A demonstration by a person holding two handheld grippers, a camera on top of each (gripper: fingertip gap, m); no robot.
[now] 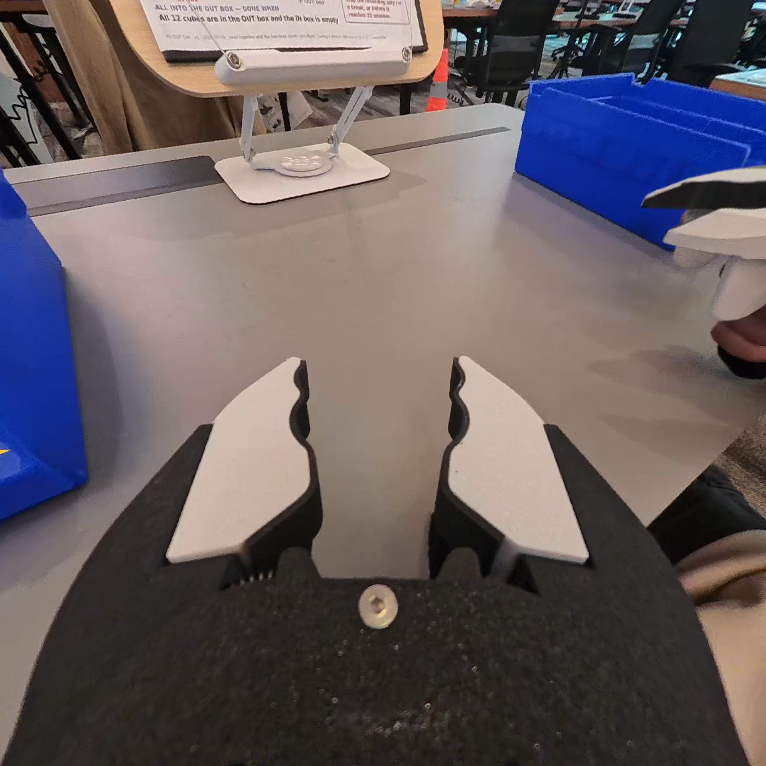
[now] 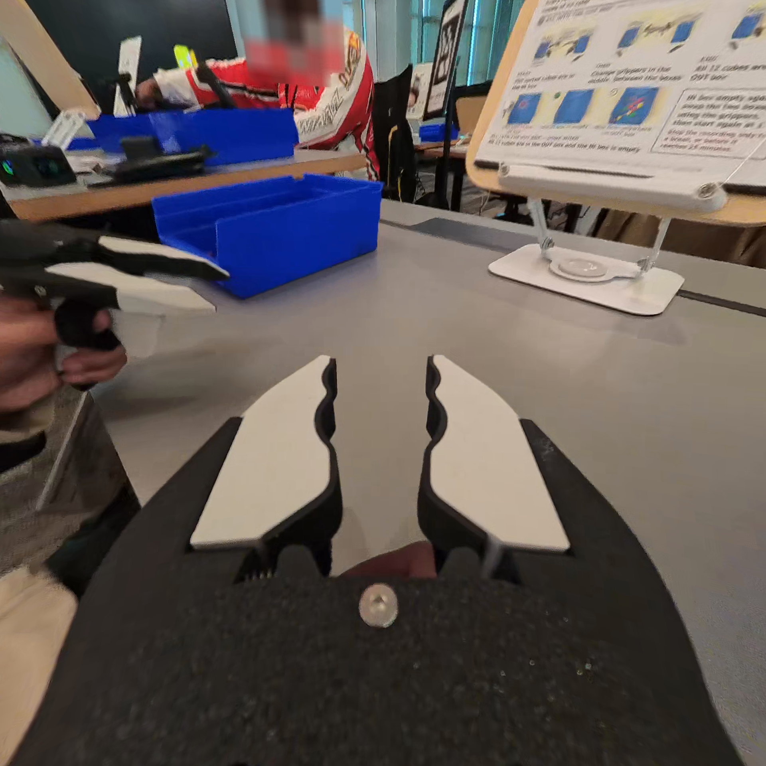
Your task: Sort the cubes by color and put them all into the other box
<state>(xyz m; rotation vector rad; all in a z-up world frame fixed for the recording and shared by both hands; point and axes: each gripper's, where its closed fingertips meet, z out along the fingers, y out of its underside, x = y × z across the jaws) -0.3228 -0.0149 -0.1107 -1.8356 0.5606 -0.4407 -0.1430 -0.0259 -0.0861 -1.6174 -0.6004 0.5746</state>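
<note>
My left gripper [image 1: 380, 360] is open and empty, low over the bare grey table [image 1: 373, 269]. My right gripper [image 2: 381, 358] is open and empty over the same table. One blue box [image 1: 621, 141] stands at the far right in the left wrist view, and another blue box [image 1: 33, 352] is at its left edge. The right wrist view shows a blue box [image 2: 290, 244] with inner dividers, and its visible part holds nothing. No cubes show in either view. Each gripper shows in the other's view: the right gripper [image 1: 655, 221] and the left gripper [image 2: 219, 290].
A white stand [image 1: 302, 170] holding an instruction sheet sits at the table's far edge, also in the right wrist view [image 2: 588, 277]. Behind, a person in a red and white jacket [image 2: 331, 107] works at another table with blue boxes [image 2: 232, 132].
</note>
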